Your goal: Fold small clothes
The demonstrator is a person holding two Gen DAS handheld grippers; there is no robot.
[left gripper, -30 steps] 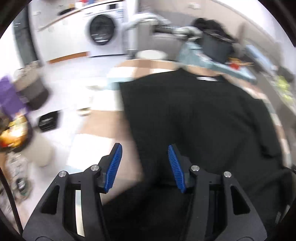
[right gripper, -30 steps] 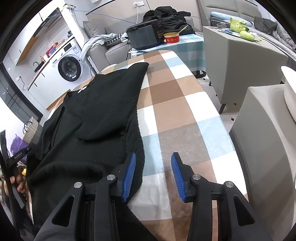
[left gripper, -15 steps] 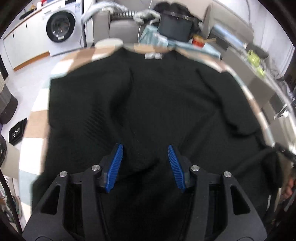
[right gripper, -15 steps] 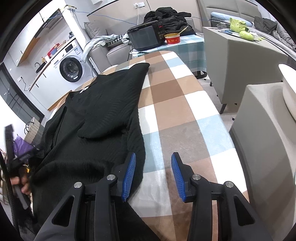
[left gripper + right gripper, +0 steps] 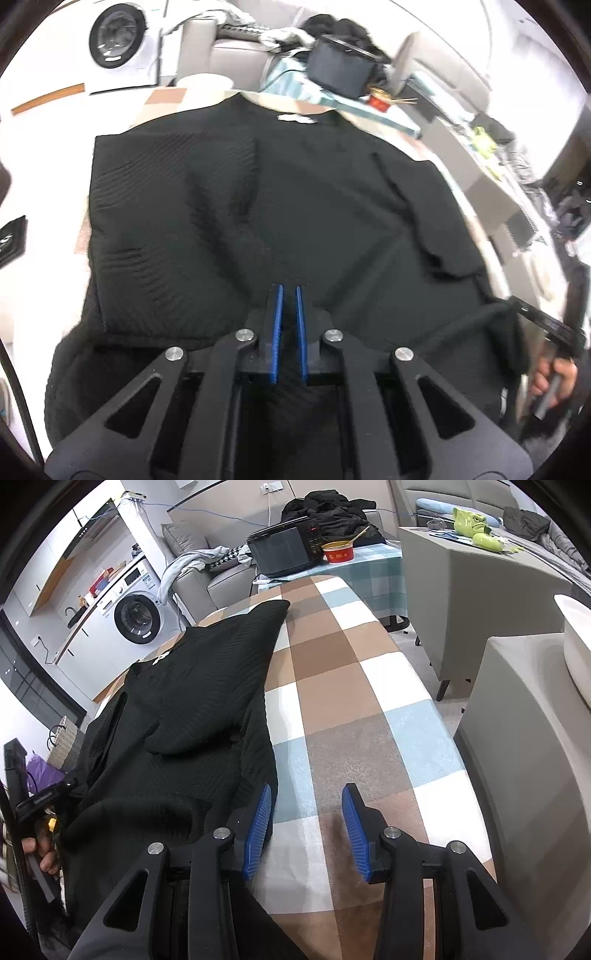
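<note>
Checked tablecloth (image 5: 354, 686), brown, white and pale blue, covers the table nearest the right gripper (image 5: 306, 823); bare cloth lies ahead of that gripper, nothing between its blue pads. Beyond the table's far end: black microwave (image 5: 286, 552) on a teal checked cloth, red cup (image 5: 338, 554) just beside it, dark clothes pile (image 5: 328, 509) behind. Washing machine (image 5: 136, 618) stands far left of the table; grey cabinet (image 5: 476, 590) right of it. Right gripper: low over the tablecloth, fingers wide apart, left pad (image 5: 258, 834) touching the garment's hem edge. Left gripper (image 5: 289, 325): over the near hem, pads nearly together with a narrow gap; whether fabric is pinched cannot be told. Black ribbed sweater (image 5: 258, 206): spread flat on the table's left half, collar with white label (image 5: 295, 118) at the far end, sleeves folded inward over the body, near hem bunched.
</note>
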